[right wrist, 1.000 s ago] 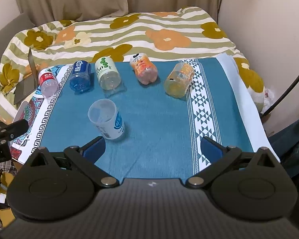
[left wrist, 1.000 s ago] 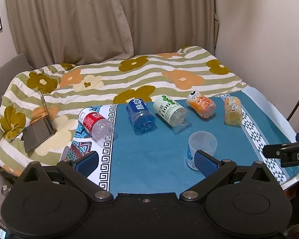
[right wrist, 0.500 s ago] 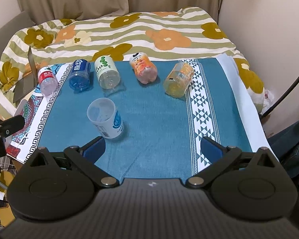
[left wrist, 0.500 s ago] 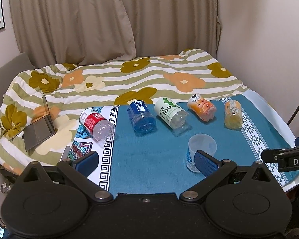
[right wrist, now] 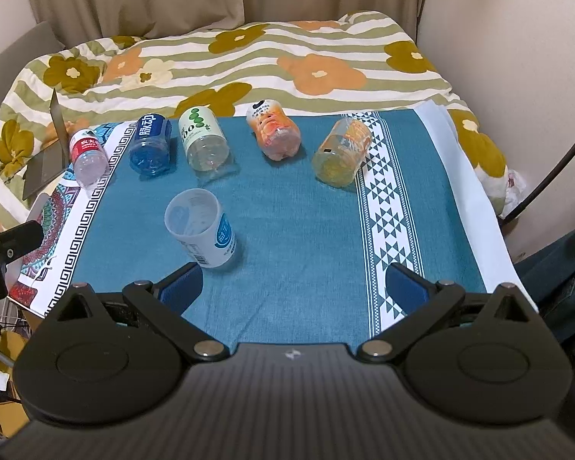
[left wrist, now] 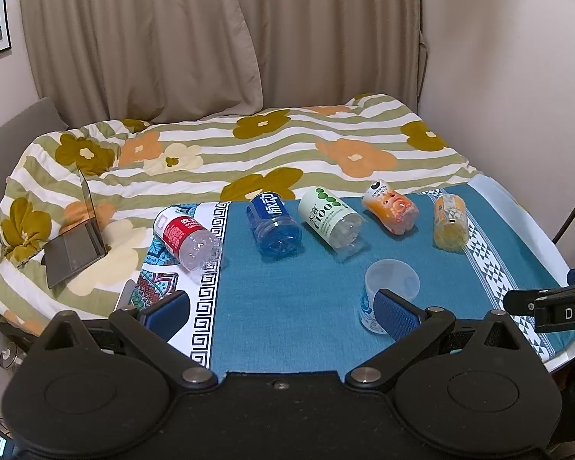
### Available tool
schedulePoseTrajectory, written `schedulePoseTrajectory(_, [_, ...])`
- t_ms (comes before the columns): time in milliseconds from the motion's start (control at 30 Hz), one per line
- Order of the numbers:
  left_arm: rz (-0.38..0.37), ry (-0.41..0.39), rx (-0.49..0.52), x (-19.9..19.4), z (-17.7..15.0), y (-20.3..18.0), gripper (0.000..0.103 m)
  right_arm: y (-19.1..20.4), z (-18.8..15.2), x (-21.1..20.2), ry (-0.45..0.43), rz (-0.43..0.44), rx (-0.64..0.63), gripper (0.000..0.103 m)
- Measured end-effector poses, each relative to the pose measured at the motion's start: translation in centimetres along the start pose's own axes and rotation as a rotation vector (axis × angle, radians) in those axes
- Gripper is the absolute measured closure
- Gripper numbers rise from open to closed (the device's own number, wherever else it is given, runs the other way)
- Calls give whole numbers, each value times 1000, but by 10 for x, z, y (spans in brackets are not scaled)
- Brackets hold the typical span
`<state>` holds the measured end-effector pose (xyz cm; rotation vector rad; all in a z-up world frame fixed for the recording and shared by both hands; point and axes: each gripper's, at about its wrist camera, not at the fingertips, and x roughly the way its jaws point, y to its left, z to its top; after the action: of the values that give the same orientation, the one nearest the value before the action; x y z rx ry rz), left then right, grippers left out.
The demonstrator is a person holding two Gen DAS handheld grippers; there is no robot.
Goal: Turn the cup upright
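Note:
A translucent plastic cup (right wrist: 201, 228) with a blue label stands upright on the teal cloth (right wrist: 287, 230), mouth up. In the left wrist view the cup (left wrist: 391, 283) sits just beyond my right fingertip, partly hidden by it. My left gripper (left wrist: 281, 316) is open and empty, held back over the near table edge. My right gripper (right wrist: 293, 287) is open and empty, with the cup just past its left finger. Neither gripper touches the cup.
Several bottles lie on their sides in a row behind the cup: red-label (right wrist: 88, 155), blue (right wrist: 151, 145), white-green (right wrist: 205, 140), orange (right wrist: 274, 132), yellow (right wrist: 343, 151). A flowered quilt (right wrist: 249, 57) lies beyond. A laptop (left wrist: 76, 241) stands at left. A wall rises at right.
Both grippers have drawn back and lifted slightly from the table. The cup stays upright in the same place. Both grippers stay open.

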<state>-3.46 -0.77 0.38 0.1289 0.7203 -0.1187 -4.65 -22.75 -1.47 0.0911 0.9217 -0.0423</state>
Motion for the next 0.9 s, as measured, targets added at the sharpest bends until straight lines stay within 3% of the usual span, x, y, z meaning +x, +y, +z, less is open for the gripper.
schedulePoseTrajectory(900, [17,-20,-6,2,3,0,0,-1,0,5,6,-9,0,0])
